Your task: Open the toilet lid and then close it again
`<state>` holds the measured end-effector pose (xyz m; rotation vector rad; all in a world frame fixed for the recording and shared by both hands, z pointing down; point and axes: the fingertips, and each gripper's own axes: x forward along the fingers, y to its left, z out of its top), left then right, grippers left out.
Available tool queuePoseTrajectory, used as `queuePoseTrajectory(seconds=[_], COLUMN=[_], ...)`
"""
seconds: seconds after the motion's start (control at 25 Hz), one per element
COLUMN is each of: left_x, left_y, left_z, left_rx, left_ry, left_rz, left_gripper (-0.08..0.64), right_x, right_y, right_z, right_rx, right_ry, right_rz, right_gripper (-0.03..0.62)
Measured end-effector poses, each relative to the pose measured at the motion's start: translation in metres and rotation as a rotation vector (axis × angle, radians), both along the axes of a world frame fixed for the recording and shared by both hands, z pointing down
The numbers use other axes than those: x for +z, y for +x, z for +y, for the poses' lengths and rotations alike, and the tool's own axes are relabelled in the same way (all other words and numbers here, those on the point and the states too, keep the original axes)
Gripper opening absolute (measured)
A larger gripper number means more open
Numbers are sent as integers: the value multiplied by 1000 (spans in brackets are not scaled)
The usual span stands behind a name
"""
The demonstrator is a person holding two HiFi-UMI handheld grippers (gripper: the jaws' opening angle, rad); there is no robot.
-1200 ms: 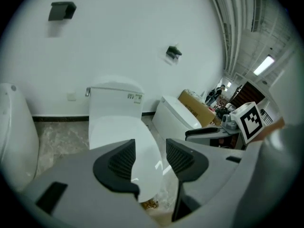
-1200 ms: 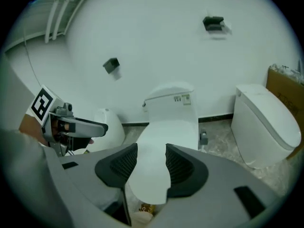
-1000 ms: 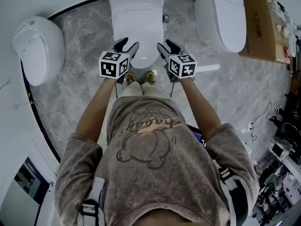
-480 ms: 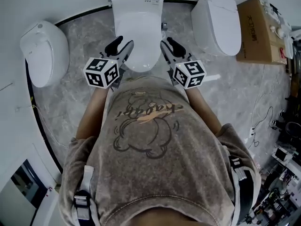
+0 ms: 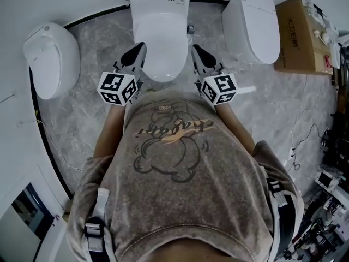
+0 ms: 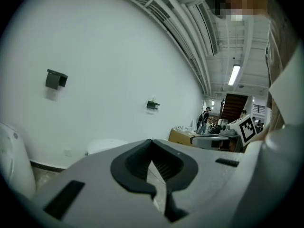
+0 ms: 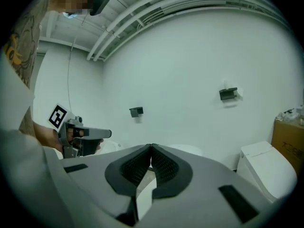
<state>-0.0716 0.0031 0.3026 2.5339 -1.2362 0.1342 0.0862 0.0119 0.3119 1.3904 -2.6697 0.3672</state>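
The white toilet point(image 5: 160, 37) stands right in front of me with its lid down. My left gripper point(image 5: 139, 49) hovers by the bowl's left side and my right gripper point(image 5: 196, 50) by its right side; neither touches it. Both sets of jaws are closing right onto each other, with nothing between them. In the left gripper view the fingertips point(image 6: 151, 140) meet, and the right gripper's marker cube point(image 6: 247, 128) shows at the right. In the right gripper view the fingertips point(image 7: 151, 146) also meet, with the left gripper point(image 7: 80, 136) at the left.
A second toilet point(image 5: 49, 59) stands to the left and a third point(image 5: 252, 23) to the right. A cardboard box point(image 5: 302, 34) sits beyond the third, with cables on the marble floor point(image 5: 305, 130) at the right. The white wall point(image 7: 190, 70) behind carries small dark brackets.
Both grippers were open a second ago and now stand shut. They rose from the bowl's front edge and moved slightly apart to its two sides.
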Motion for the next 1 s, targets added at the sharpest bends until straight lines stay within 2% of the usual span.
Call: queuePoseTrajectory(seconds=[0.12,1.0], left_x=[1,1], left_y=[-1,-10], left_z=[0,11], left_rx=[-19,-90], left_ry=[35,28], left_rz=[-11,-28], left_gripper=[9,9], right_x=[5,7], right_y=[3,6], right_z=[-2,-1], right_rx=[15,34], right_ry=[-10,-9], right_rz=[-8,-25], right_gripper=[28,28])
